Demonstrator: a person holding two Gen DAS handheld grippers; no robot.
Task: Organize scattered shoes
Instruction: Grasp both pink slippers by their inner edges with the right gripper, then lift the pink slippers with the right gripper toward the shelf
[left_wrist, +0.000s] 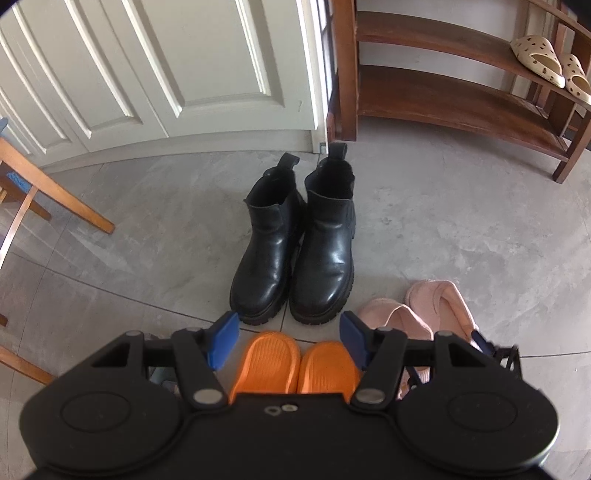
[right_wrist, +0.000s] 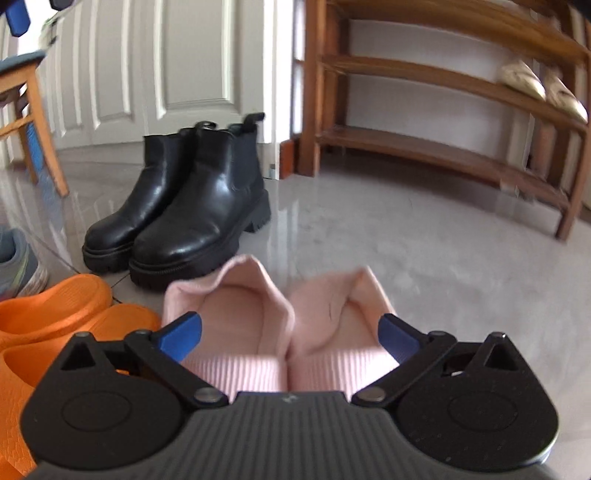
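Blue pads tip both grippers. Seen from its own wrist camera, the left gripper (left_wrist: 290, 341) hangs with its jaws apart above a pair of orange slippers (left_wrist: 295, 365), which lie side by side between the pads; whether the pads touch them cannot be told. At twelve o'clock from it, a pair of black boots (left_wrist: 295, 254) stands upright on the grey tiled floor (left_wrist: 461, 229), toes towards the gripper, the two boots touching. At two o'clock lie the pink slippers (left_wrist: 424, 310), just beside the boots' toes.

From the right wrist camera, the right gripper (right_wrist: 290, 338) has its jaws spread wide, with the pink slippers (right_wrist: 280, 332) between the pads, side by side, and neither pad pressing on them. The orange slippers (right_wrist: 55, 325) sit at nine o'clock, the boots (right_wrist: 177, 210) at eleven, and a grey trainer (right_wrist: 16, 262) at the left edge.

Farther out, at one o'clock, a wooden shoe rack (left_wrist: 461, 99) stands against the wall with beige spotted slippers (left_wrist: 550, 62) on its middle shelf. A white door (left_wrist: 166, 66) fills eleven o'clock, beside a wooden chair (right_wrist: 26, 110).
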